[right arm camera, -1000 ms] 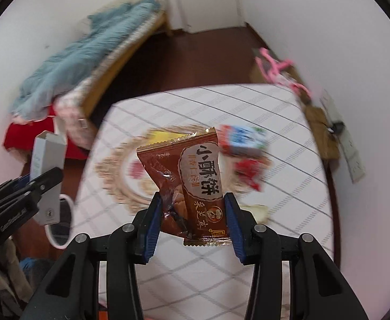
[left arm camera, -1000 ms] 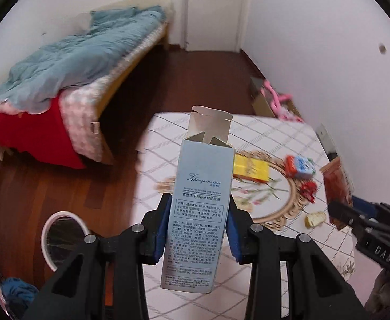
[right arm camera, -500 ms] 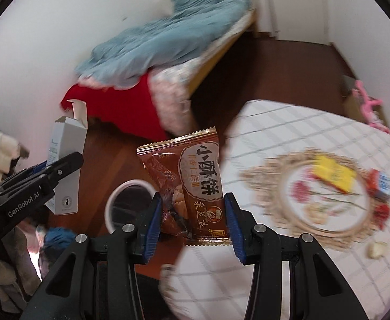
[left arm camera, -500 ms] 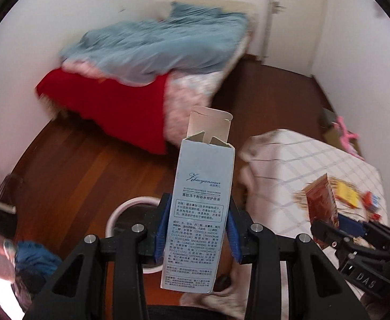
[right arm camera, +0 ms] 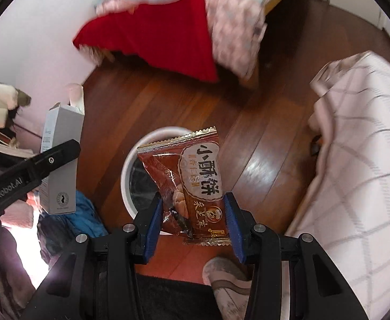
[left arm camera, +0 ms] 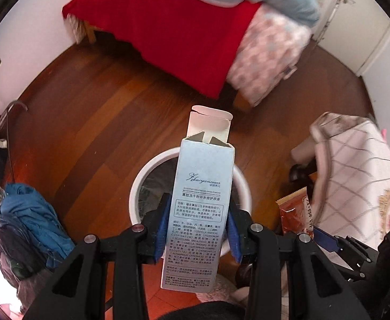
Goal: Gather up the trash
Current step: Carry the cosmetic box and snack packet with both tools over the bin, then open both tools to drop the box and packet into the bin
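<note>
My left gripper (left arm camera: 197,229) is shut on a tall pale blue carton (left arm camera: 201,202) with its top flap open, held upright above a white-rimmed trash bin (left arm camera: 141,184) on the wooden floor. My right gripper (right arm camera: 192,218) is shut on a brown snack wrapper (right arm camera: 192,176), held above the same trash bin (right arm camera: 127,176). The carton (right arm camera: 60,160) shows at the left of the right wrist view, and the wrapper (left arm camera: 296,213) at the right of the left wrist view.
A bed with a red sheet (left arm camera: 184,40) and blue duvet stands beyond the bin. The table with a checked cloth (right arm camera: 360,165) is at the right. A blue garment (left arm camera: 27,213) lies on the floor at the left. A slippered foot (right arm camera: 229,274) is below.
Both grippers have swung away from the table to the left and downward, so the trash bin has come from the lower left to directly beneath the held carton and wrapper.
</note>
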